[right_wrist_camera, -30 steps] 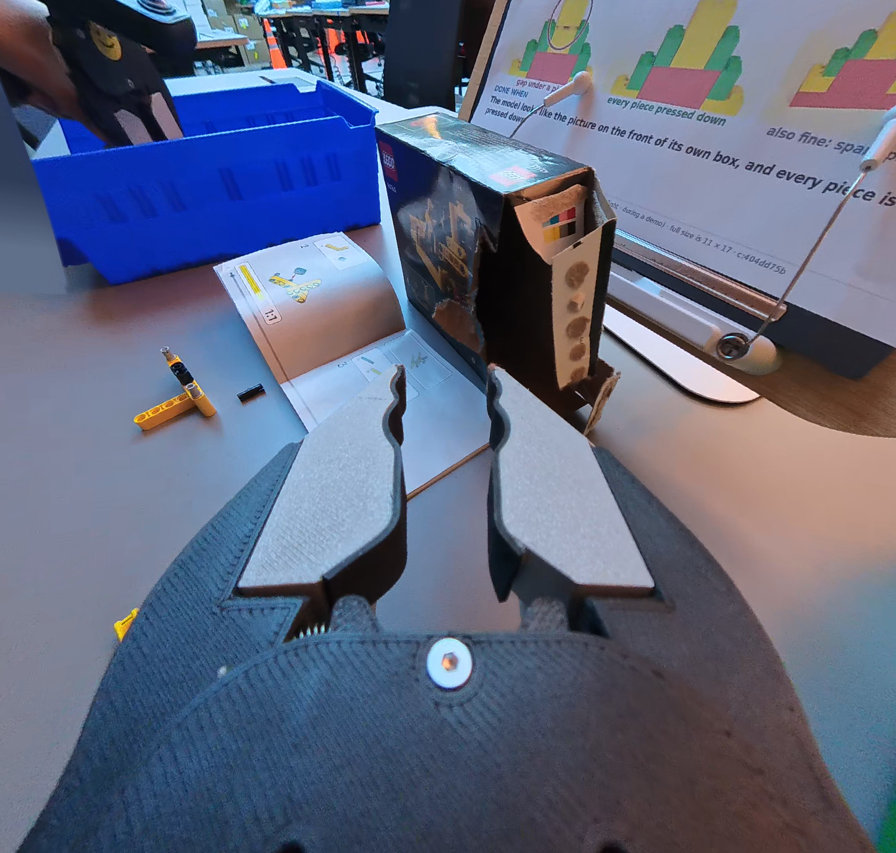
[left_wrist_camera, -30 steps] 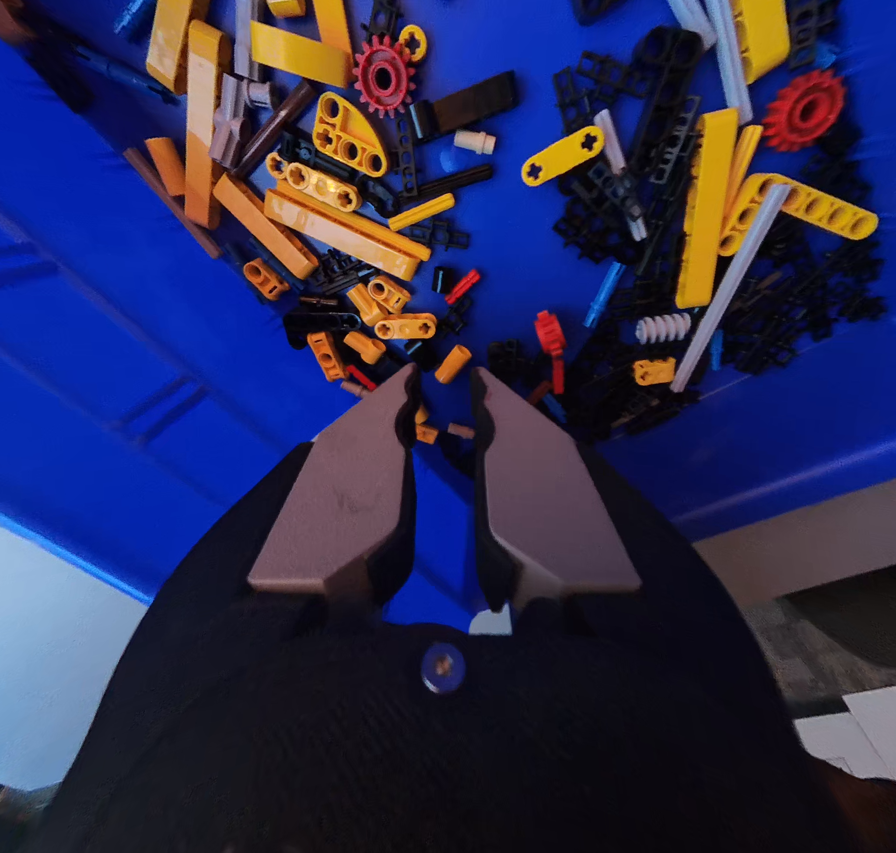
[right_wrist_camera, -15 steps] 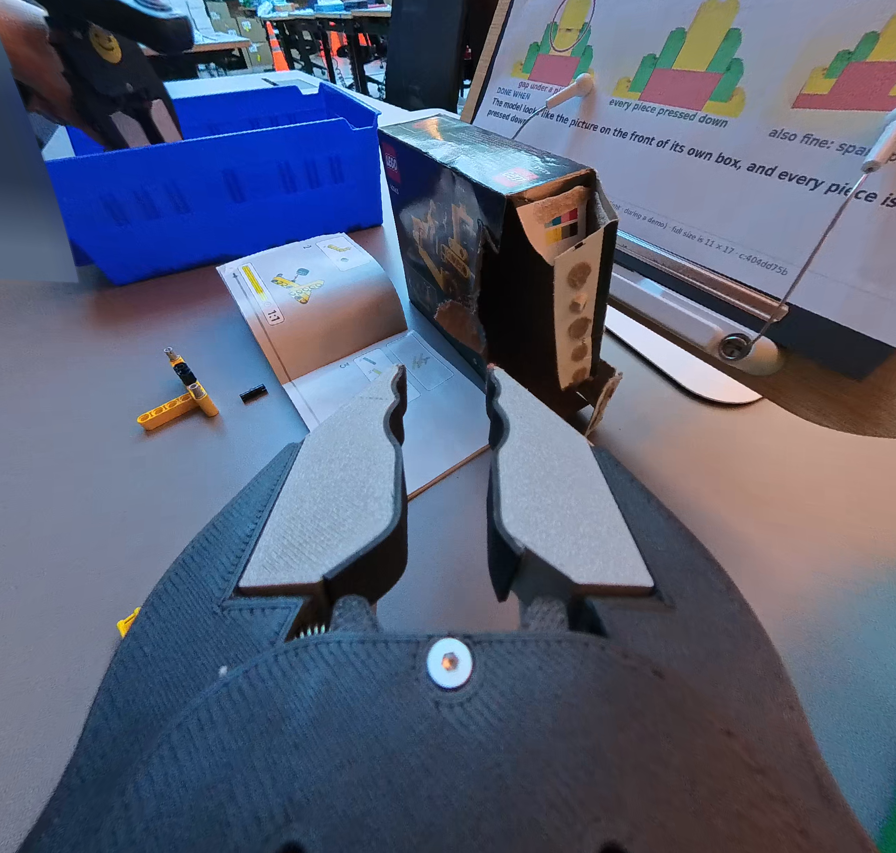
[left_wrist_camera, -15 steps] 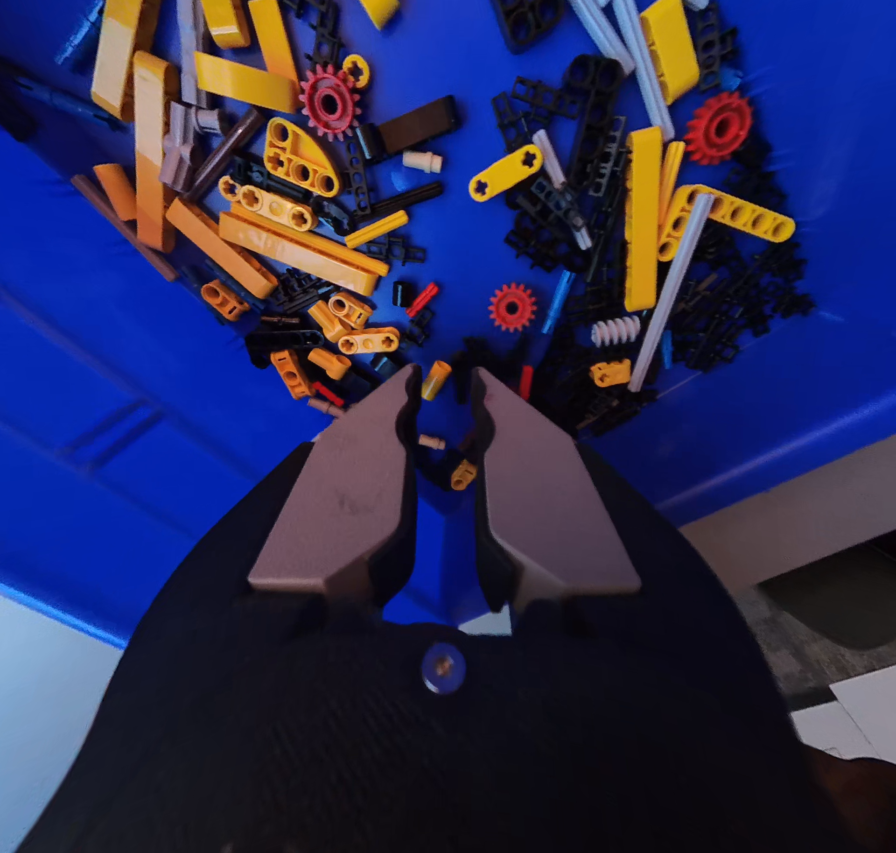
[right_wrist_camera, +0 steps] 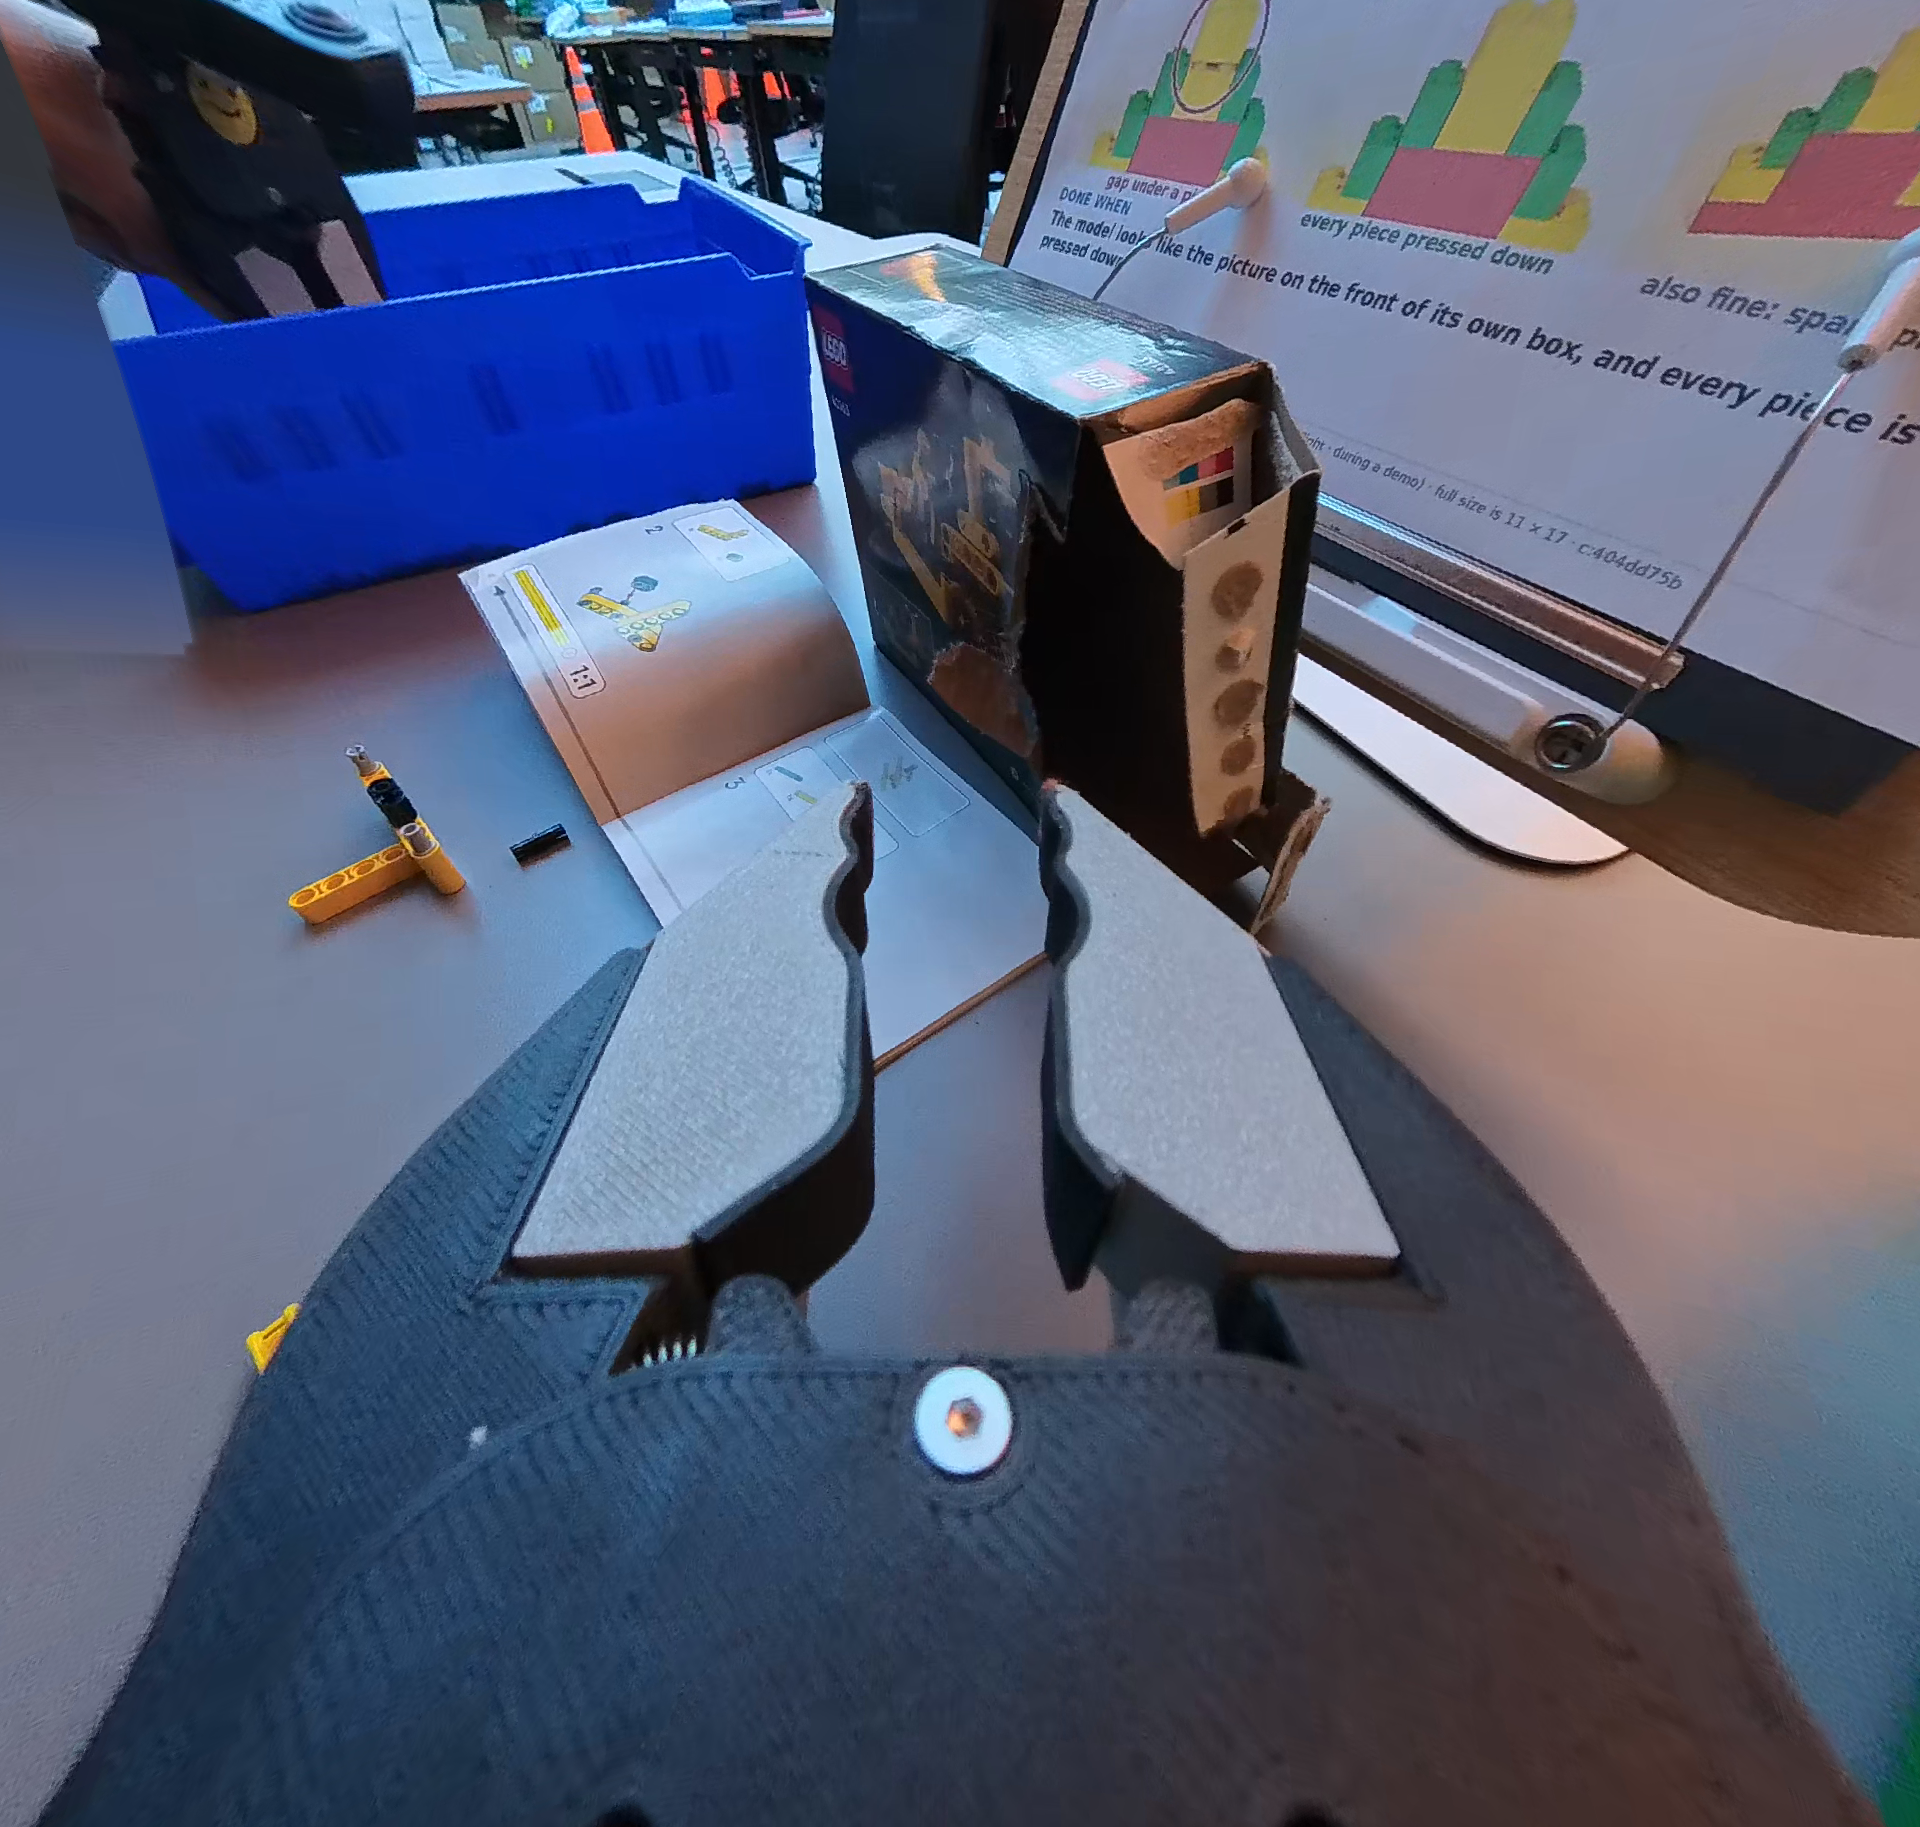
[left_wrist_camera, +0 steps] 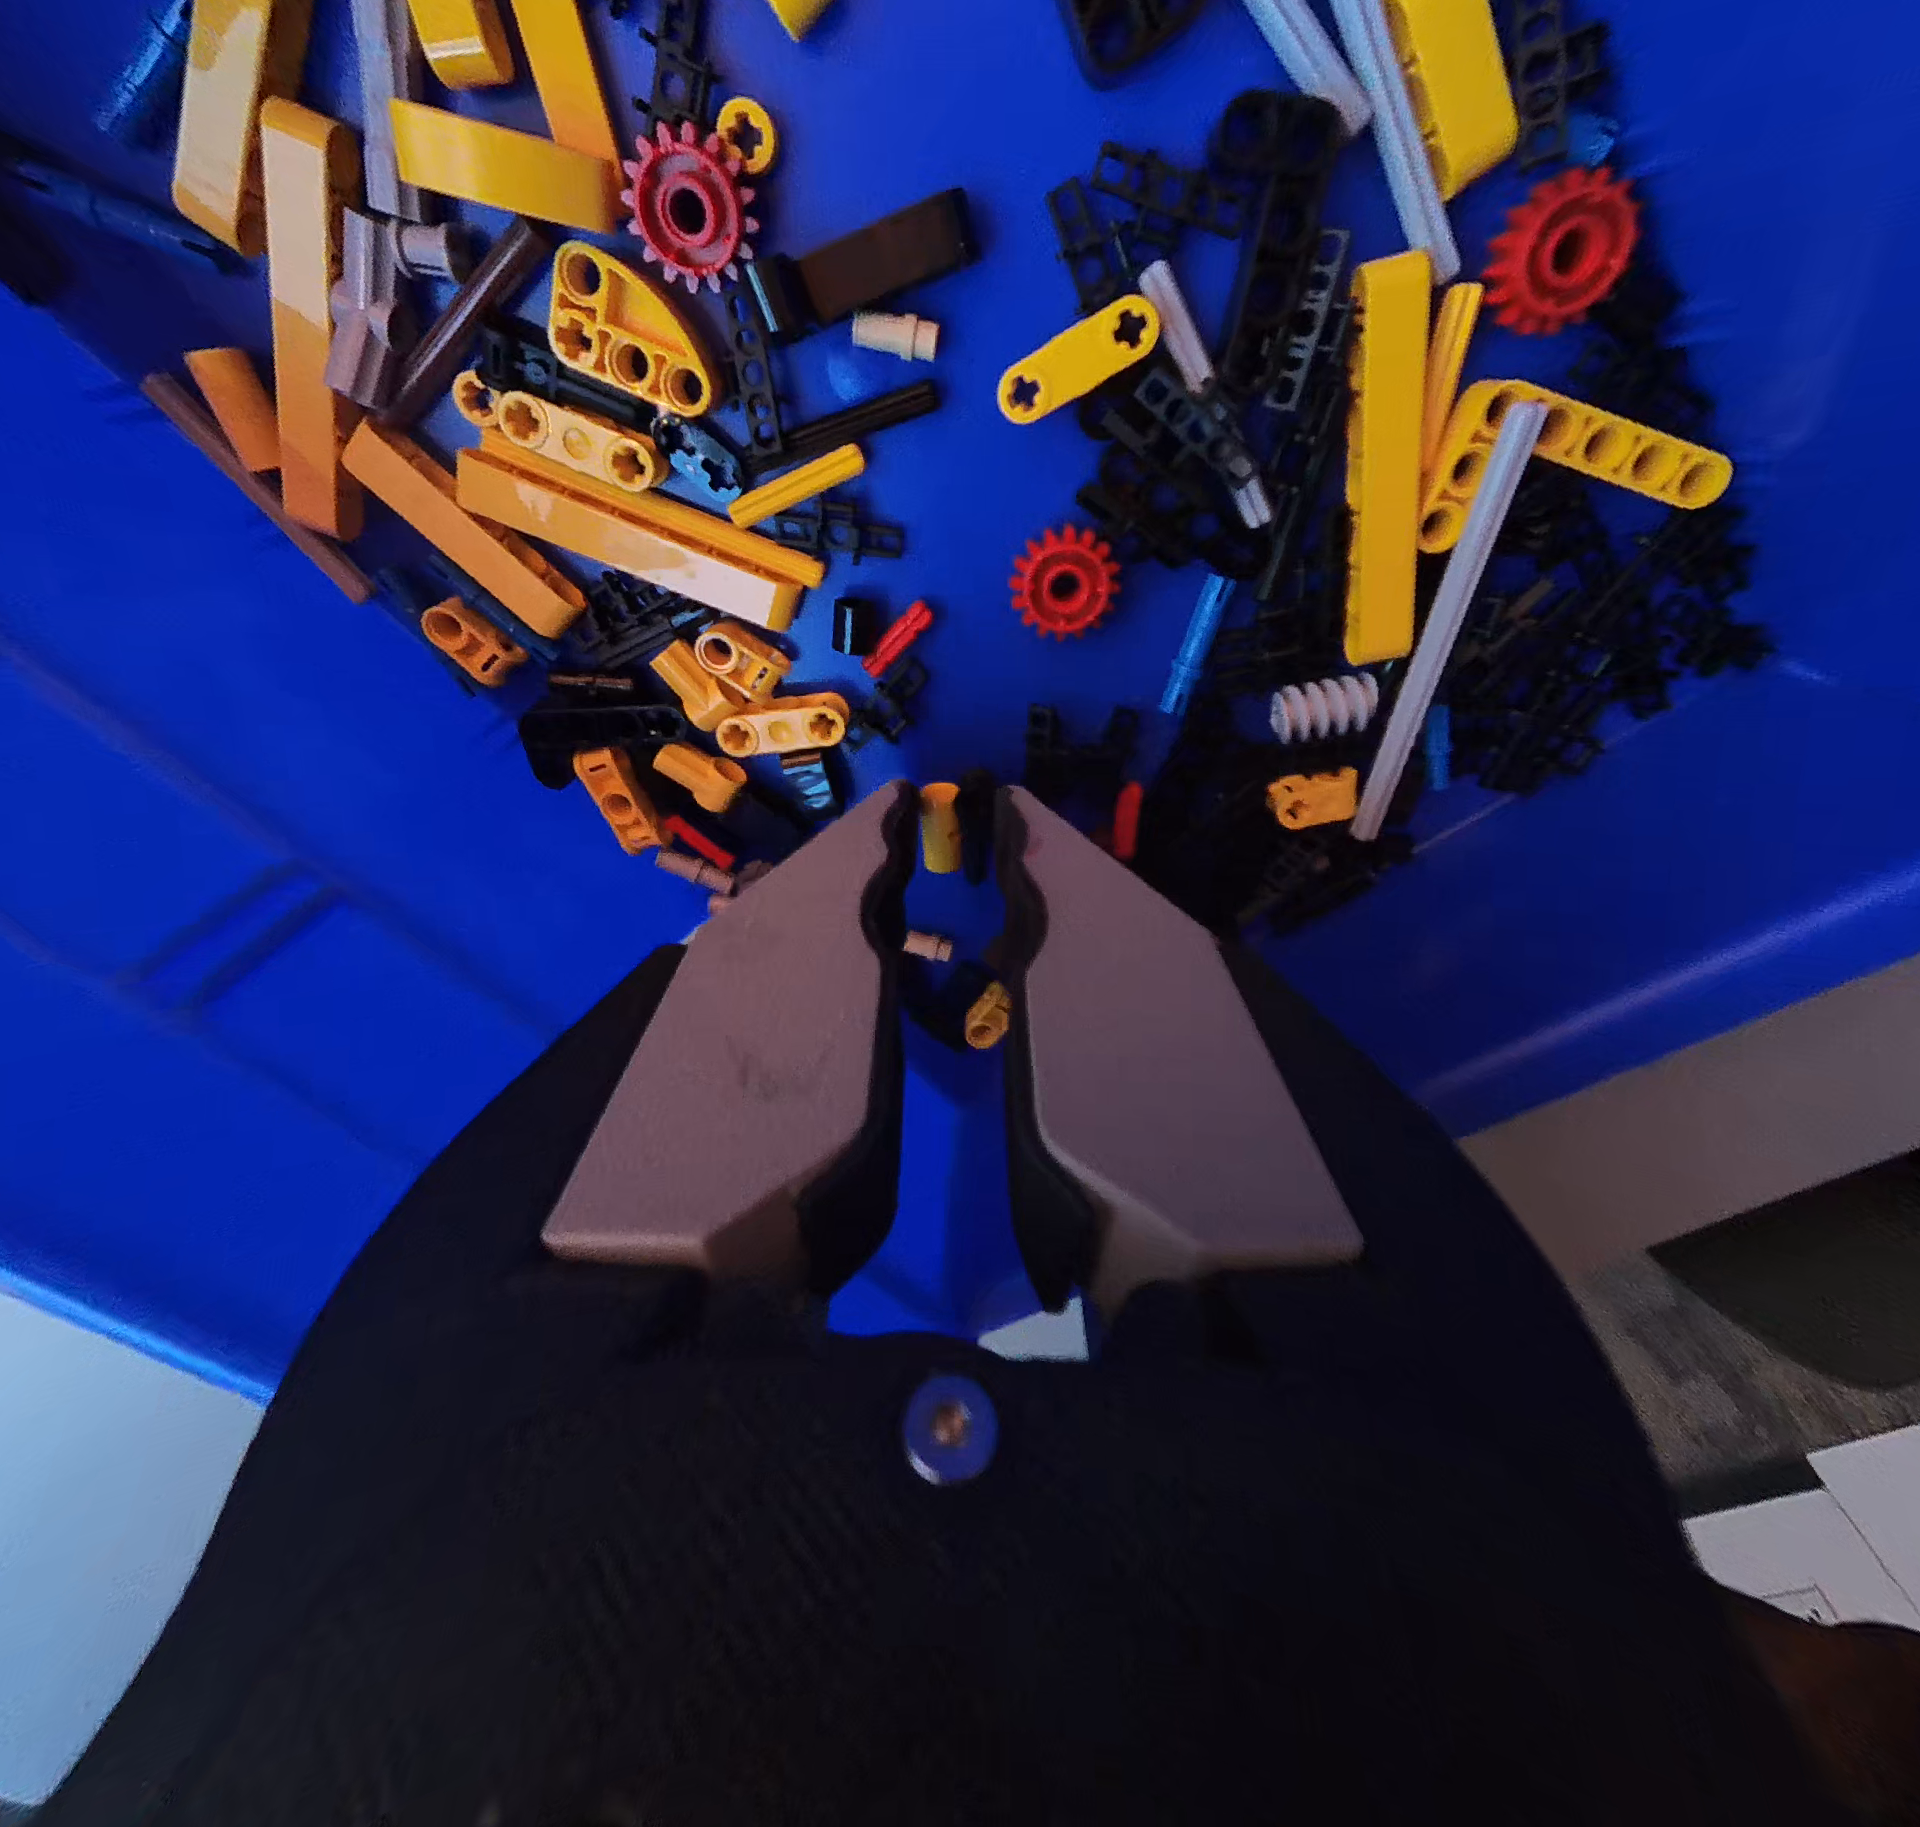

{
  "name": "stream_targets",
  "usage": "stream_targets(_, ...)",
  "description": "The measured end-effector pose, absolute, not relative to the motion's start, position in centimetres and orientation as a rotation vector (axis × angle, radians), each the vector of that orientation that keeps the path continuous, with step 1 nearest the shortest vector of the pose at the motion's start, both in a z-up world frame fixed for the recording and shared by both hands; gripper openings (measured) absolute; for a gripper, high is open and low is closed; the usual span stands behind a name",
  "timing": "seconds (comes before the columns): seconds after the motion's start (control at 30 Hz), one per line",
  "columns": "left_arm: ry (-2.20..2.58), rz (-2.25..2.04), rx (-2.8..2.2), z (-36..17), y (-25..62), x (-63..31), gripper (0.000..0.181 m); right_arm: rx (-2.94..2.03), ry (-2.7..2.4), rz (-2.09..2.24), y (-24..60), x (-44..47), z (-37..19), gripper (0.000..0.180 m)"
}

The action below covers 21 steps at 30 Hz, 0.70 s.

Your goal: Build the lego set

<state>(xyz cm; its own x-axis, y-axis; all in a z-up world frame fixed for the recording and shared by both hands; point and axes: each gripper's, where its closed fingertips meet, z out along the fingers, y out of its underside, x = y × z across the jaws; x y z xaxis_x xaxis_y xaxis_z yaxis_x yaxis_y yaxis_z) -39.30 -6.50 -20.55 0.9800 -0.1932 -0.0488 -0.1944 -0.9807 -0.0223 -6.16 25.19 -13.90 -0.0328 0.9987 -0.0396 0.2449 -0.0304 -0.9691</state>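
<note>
My left gripper (left_wrist_camera: 951,821) hangs open over the blue bin (left_wrist_camera: 312,998), which holds many loose yellow, black, grey and red pieces. A small yellow bush (left_wrist_camera: 938,827) and a black pin (left_wrist_camera: 977,827) lie between its fingertips; the jaws are not closed on them. A small red gear (left_wrist_camera: 1063,582) lies just beyond. My right gripper (right_wrist_camera: 954,821) is open and empty, low over the table and the open instruction booklet (right_wrist_camera: 707,655). A small yellow beam assembly with pins (right_wrist_camera: 384,858) and a loose black pin (right_wrist_camera: 540,842) lie on the table left of the booklet.
The blue bin (right_wrist_camera: 468,406) stands at the back left of the grey table, with the left gripper (right_wrist_camera: 281,260) above it. The dark set box (right_wrist_camera: 987,530) stands behind the booklet. A picture board (right_wrist_camera: 1507,219) on a stand is at the right. A yellow piece (right_wrist_camera: 272,1336) lies beside my right gripper. Left tips to right tips: about 45 cm. To reach the small red gear (left_wrist_camera: 1063,582) in a straight line is about 4 cm for my left fingers, about 40 cm for my right.
My left gripper has shifted over the pieces until the small yellow bush lies between its fingertips. The small red gear has come into full view. The right gripper has barely moved.
</note>
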Motion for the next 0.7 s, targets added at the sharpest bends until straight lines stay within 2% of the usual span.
stream_targets(0.7,-0.014,0.206,-2.865,-15.8,-4.0,-41.2,0.012,-1.355,-1.424,1.273,24.0,-5.9,-13.3,0.027)
